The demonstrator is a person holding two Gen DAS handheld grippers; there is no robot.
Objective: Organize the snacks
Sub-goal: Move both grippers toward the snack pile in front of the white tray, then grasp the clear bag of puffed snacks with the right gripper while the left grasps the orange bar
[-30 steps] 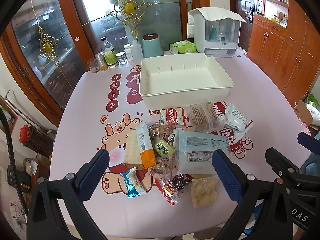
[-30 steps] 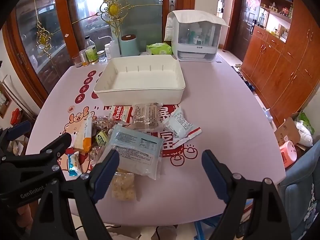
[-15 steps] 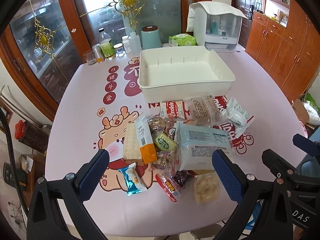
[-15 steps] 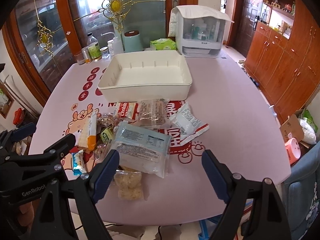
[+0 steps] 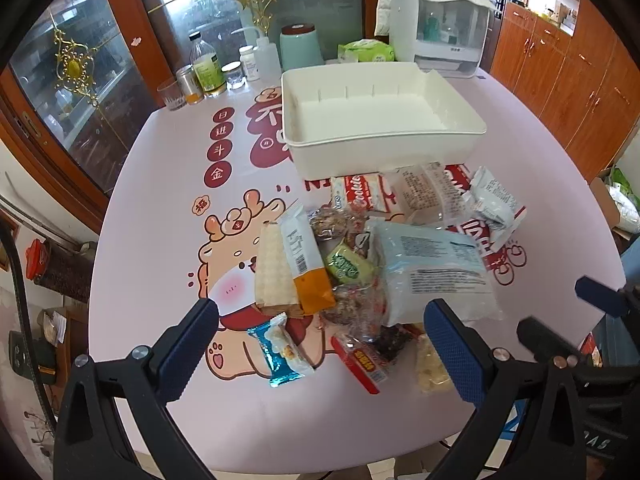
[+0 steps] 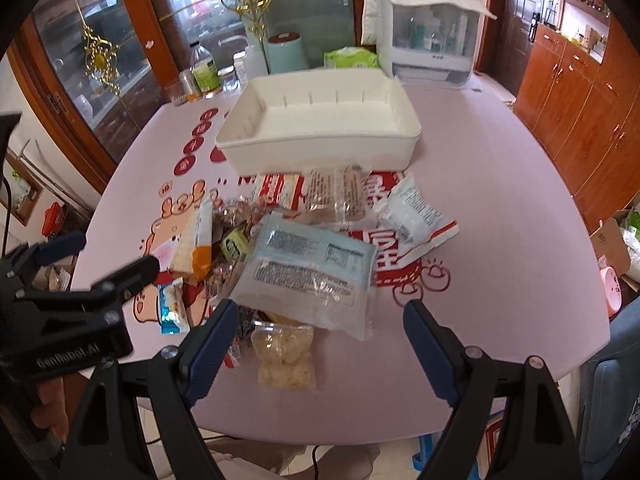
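Blue-padded left claw (image 5: pixel 320 340) and right claw (image 6: pixel 316 336) both hang wide open and empty at 6 o'clock above the tabletop (image 5: pixel 160 208). Loose snacks (image 5: pixel 360 276) lie heaped just ahead, and the empty white bin (image 5: pixel 384 148) waits at 12 o'clock. Overlapping slippery wrappers could make a claw pinch two packets or drag neighbours off the near edge.

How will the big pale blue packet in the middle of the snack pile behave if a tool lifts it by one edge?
The big pale blue packet looks like thin, wrinkled film, so it will probably sag and bend. It lies over smaller snacks, such as the clear bag of pale pieces, so lifting may drag them. Its glossy surface could be slippery.
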